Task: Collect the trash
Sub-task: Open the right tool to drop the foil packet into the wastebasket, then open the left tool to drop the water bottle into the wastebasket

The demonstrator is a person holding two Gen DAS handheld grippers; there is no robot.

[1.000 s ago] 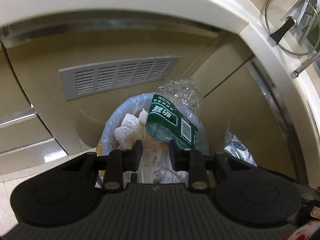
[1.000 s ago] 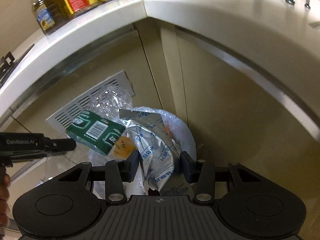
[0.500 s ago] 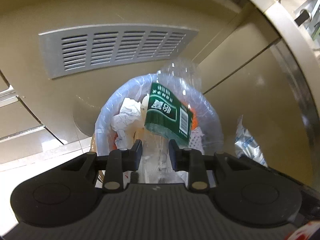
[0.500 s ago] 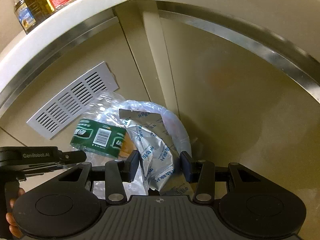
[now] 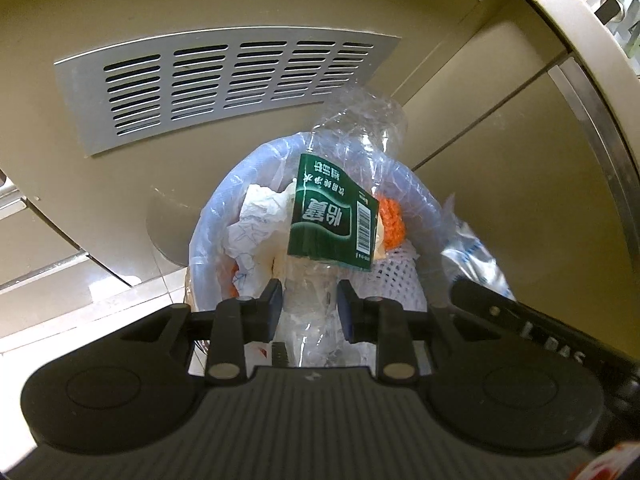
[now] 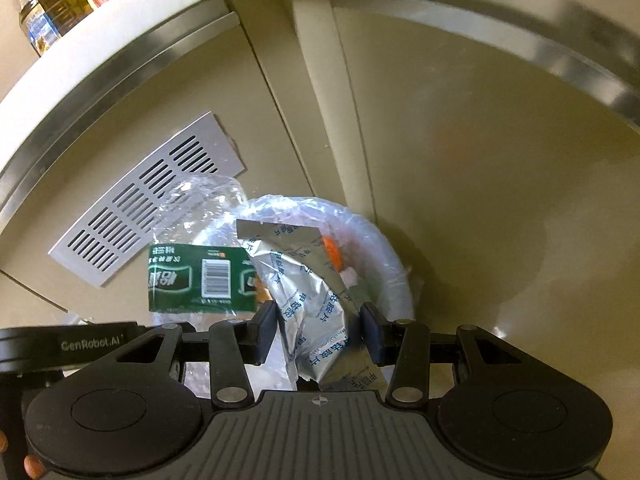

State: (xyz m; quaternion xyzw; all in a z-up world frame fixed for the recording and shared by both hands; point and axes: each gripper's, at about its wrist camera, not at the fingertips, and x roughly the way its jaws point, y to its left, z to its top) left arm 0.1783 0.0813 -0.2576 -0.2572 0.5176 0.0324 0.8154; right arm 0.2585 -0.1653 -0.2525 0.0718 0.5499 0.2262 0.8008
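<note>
I saw a pale tiled floor [image 5: 48, 280] at the foot of beige cabinet fronts. A bin lined with a translucent bag [image 5: 208, 232] stood directly on it, in the cabinet corner. Above, a white countertop [image 6: 120, 36] carried several labelled bottles [image 6: 44, 20] near its edge.

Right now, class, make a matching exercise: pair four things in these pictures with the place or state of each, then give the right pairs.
Things:
1. bottle
2. foil pouch
3. vent
4. bin

Places or states:
A. on the cabinet panel behind the bin
B. lined with a clear bag, holding crumpled paper
C. crushed, gripped by the left gripper
D. gripped by the right gripper

Pairs: 1-C, 2-D, 3-A, 4-B
</note>
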